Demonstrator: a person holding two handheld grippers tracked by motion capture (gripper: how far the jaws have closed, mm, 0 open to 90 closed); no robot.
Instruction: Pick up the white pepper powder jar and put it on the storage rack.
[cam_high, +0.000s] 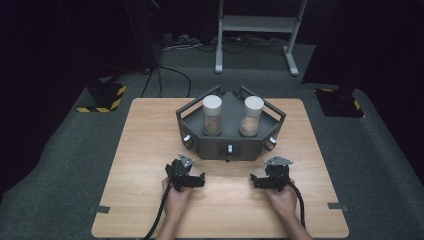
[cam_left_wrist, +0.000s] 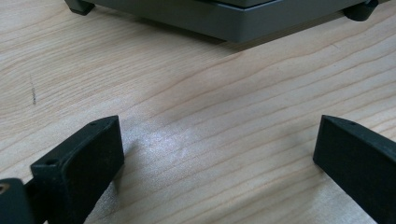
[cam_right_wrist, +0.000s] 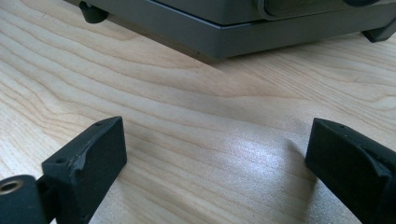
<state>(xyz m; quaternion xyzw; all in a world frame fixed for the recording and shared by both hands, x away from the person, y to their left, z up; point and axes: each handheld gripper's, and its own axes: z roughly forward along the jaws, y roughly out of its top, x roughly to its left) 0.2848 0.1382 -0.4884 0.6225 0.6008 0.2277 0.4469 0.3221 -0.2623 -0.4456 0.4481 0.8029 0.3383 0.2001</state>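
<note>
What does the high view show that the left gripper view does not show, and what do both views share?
High view alone: two white-capped jars, the left jar and the right jar, standing in the grey rack, plus both hands with the left tongs and the right tongs.

Left gripper view alone: the left tongs' black jaws up close, wide apart, nothing between them, and the rack's rubber foot.

Both: the wooden table and the rack.

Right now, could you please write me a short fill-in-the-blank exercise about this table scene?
1. The grey rack holds ____ jars with white lids.
2. Both the left gripper and the right gripper have their jaws ____.
3. Between each gripper's jaws lies only the bare ____ table.

Missing words: two; open; wooden
</note>
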